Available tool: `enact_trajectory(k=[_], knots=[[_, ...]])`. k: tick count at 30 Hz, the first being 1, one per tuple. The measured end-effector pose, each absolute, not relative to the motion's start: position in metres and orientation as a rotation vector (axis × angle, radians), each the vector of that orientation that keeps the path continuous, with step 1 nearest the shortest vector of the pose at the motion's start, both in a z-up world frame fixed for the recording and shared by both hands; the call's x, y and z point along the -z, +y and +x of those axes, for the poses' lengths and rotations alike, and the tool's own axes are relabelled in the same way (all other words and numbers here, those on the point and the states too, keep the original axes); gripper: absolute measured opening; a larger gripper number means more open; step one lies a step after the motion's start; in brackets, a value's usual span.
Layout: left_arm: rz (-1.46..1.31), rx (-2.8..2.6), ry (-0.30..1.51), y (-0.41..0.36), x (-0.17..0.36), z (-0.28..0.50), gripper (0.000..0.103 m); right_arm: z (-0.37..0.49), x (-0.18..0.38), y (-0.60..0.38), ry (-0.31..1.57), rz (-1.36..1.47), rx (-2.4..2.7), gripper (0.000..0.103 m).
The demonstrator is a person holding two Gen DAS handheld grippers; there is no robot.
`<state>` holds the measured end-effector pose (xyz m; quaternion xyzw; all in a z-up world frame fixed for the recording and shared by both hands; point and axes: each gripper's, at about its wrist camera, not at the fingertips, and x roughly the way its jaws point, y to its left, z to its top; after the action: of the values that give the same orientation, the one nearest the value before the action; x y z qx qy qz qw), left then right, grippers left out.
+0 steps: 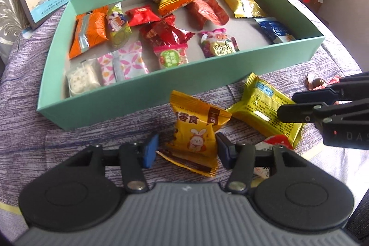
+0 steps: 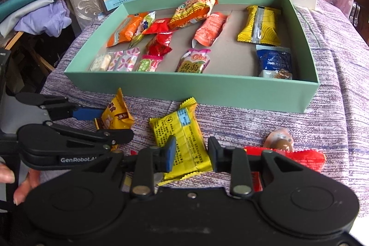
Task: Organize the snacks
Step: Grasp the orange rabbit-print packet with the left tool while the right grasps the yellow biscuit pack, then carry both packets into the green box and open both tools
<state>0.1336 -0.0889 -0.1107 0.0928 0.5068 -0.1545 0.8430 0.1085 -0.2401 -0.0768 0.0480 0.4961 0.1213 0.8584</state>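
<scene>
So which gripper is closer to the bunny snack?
Left. The left gripper has the bunny snack right between its fingers. The right gripper is off to the side, around the yellow packet.

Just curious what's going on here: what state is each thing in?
Left gripper: straddling rabbit packet, grip unclear.
Right gripper: shut on yellow packet.
Green box: lidless, holding snacks.
Red packet: loose on cloth.
</scene>
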Motion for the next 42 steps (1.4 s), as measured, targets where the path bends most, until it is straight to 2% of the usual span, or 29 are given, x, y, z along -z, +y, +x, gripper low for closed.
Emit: enact_trajectory(k=[9, 13, 17, 29, 35, 42], knots=[[0.151, 0.294, 1.078, -0.068, 0.11, 0.135, 0.053, 0.122, 0.083, -0.216, 1.042, 0.035, -0.281, 0.054], [0.148, 0.289, 1.067, -0.068, 0.111, 0.133, 0.053, 0.12, 0.09, -0.209, 1.035, -0.001, -0.27, 0.054], [0.142, 0.282, 1.064, -0.068, 0.11, 0.131, 0.052, 0.114, 0.087, -0.21, 1.022, -0.003, -0.249, 0.047], [0.076, 0.378, 1.0, -0.083, 0.061, 0.116, 0.051, 0.086, 0.04, -0.256, 0.955, 0.214, -0.262, 0.047], [0.073, 0.366, 0.931, -0.099, 0.037, 0.153, 0.051, 0.11, 0.011, -0.281, 0.868, 0.265, -0.204, 0.047], [0.024, 0.345, 0.944, -0.118, 0.043, 0.207, 0.051, 0.163, 0.019, -0.306, 0.868, 0.351, -0.119, 0.047]])
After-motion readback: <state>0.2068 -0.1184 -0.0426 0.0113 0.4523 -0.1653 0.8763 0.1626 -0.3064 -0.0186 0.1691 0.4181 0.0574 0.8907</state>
